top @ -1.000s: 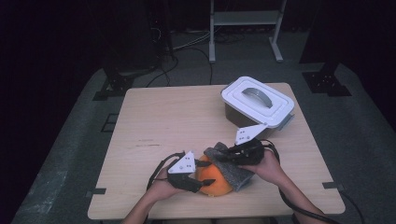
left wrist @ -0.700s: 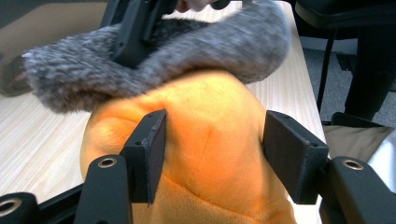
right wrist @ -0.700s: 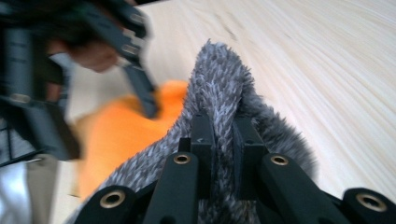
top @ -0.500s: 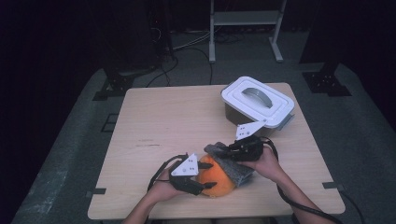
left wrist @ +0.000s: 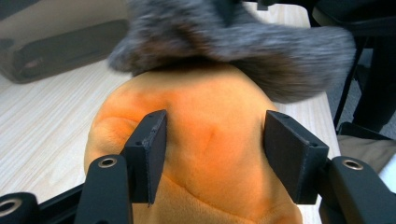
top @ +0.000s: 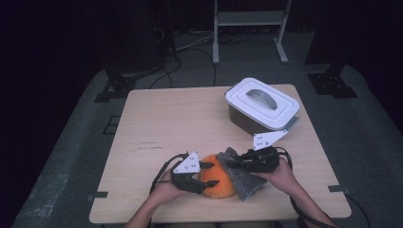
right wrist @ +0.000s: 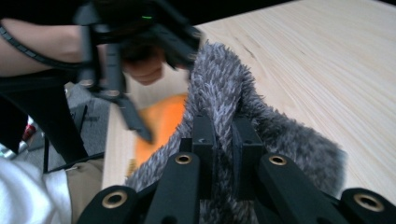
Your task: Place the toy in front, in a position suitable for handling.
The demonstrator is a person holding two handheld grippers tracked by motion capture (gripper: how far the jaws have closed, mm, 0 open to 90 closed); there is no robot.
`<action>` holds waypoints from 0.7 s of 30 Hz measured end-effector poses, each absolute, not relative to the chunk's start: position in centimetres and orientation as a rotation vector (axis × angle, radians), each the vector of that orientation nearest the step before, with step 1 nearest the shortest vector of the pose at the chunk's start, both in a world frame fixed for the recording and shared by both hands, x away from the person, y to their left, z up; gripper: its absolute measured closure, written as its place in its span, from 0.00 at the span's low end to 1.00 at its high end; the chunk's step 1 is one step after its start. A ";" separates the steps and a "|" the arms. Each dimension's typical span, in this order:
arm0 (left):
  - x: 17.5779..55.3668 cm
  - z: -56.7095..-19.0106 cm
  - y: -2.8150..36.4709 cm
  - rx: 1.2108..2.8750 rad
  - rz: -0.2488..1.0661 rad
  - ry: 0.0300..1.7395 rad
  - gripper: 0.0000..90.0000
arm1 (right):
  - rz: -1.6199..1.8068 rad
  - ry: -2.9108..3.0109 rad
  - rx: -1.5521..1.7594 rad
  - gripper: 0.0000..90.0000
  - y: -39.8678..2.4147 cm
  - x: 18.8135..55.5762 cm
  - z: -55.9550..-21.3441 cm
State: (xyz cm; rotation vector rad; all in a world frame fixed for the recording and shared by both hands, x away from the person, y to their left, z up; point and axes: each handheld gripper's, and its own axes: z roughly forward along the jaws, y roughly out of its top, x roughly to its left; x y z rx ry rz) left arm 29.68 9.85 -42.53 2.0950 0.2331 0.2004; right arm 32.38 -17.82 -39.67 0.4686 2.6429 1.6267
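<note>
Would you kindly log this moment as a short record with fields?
surface: wooden table
left gripper: jaws around the orange plush, steadying it
right gripper: shut on the grey furry cloth
cloth position: draped on the plush's right side
box: white lid on, back right of the table, untouched
</note>
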 end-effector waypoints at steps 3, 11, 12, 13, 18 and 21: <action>29.8 -42.5 9.8 2.096 0.214 0.247 0.45 | 1.599 2.647 0.412 0.91 -17.2 31.6 -39.6; 30.0 -41.5 10.6 2.067 0.227 0.230 0.32 | 1.538 2.644 0.465 0.91 -17.4 32.3 -41.2; 30.0 -41.4 10.7 2.065 0.224 0.229 0.32 | 1.535 2.642 0.469 0.91 -17.6 32.4 -41.2; 30.0 -41.4 10.8 2.071 0.225 0.227 0.32 | 1.537 2.637 0.477 0.91 -17.7 32.6 -41.2; 30.1 -41.8 10.8 2.111 0.244 0.227 0.36 | 1.515 2.631 0.495 0.91 -18.0 32.6 -41.2; 30.2 -42.1 10.4 2.095 0.248 0.257 0.39 | 1.531 2.611 0.439 0.91 -17.7 31.9 -40.1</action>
